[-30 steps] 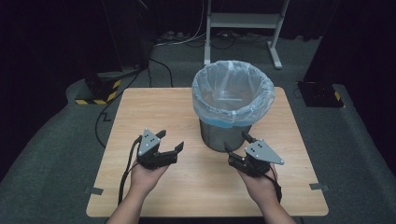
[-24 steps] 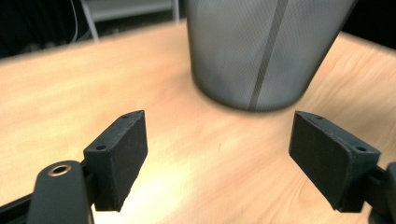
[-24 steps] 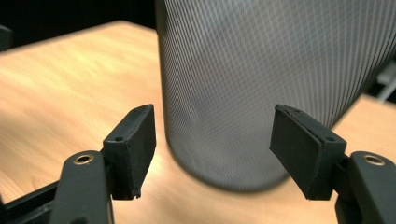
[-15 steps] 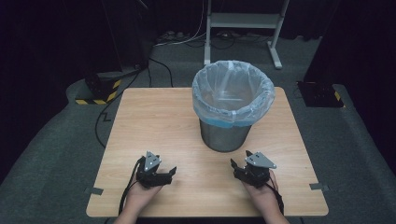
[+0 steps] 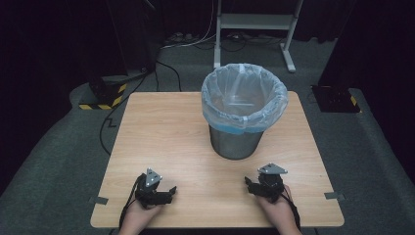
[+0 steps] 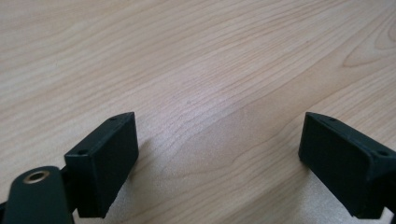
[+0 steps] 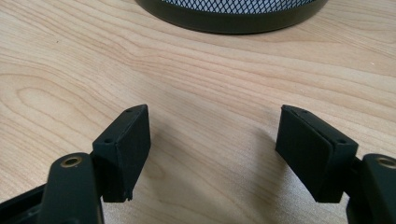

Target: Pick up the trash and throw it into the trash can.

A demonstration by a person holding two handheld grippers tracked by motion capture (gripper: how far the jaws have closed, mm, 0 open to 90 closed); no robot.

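The fingers of the left gripper stand wide apart with nothing but bare wood between them, and they have just been opening; one black finger shows low over the grain in the left gripper view. The right gripper is likewise spread with nothing between its fingers, also just opened wider. Both grippers sit low at the near edge of the bench, well apart from each other, each in a hand. Whether they actually rest on the wood is hard to tell. Beyond the right gripper stands the metal bin, upright, its pale plastic liner folded over the rim; its mesh base appears in the right gripper view.
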